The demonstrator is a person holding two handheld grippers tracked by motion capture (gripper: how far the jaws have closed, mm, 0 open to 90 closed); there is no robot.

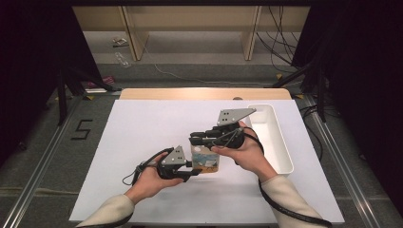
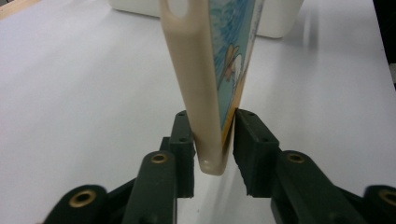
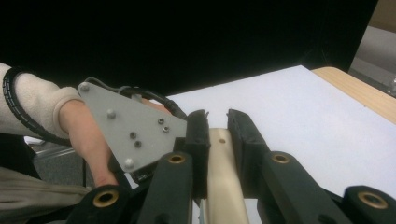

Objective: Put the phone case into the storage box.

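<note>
While the right tool (image 3: 217,128) pinches the phone case (image 2: 205,93), the left tool (image 2: 212,140) clamps its opposite end.

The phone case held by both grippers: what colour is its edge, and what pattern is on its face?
The phone case has a cream edge and a blue wave cartoon print; the left gripper view shows it best.

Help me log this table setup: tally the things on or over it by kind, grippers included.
Black two-jaw grippers: 2, left gripper and right gripper
Cream phone case with cartoon print: 1
White bin: 1
Total: 4
</note>
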